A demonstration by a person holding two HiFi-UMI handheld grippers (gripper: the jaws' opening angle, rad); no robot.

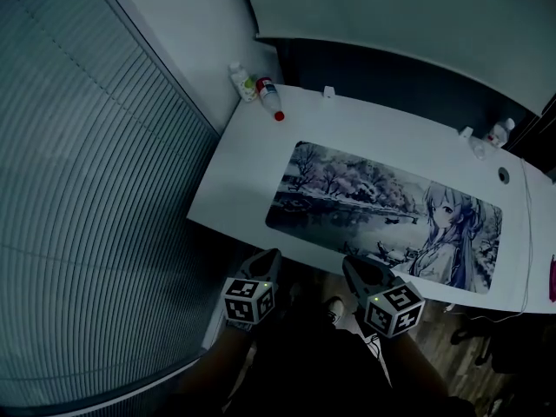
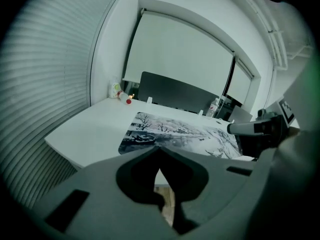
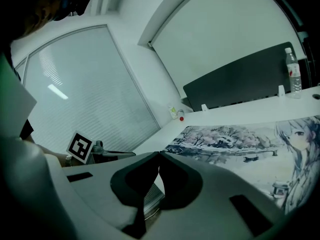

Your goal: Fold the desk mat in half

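The left tongs and the right tongs are both pressed together with nothing between them. They hang side by side off the near edge of the white counter, not touching it. Beyond them the long rectangular desk mat, printed with snowy trees, water and a pale-haired cartoon girl, lies flat and unfolded, its near edge close to the counter's near edge.

The likeliest trouble is the pick-up. The tongs must spread before they can take the mat, and a thin mat lying flat gives little to pinch, so the tips may slide over it or push it away. If the two sides rise unevenly, the fold will probably land askew. A wide sweep could also knock the two small plastic bottles at the far left corner, or snag the thin white cable at the right.

No writing is readable: the bottle labels are too small, and the grey marker cubes carry only black-and-white square patterns.
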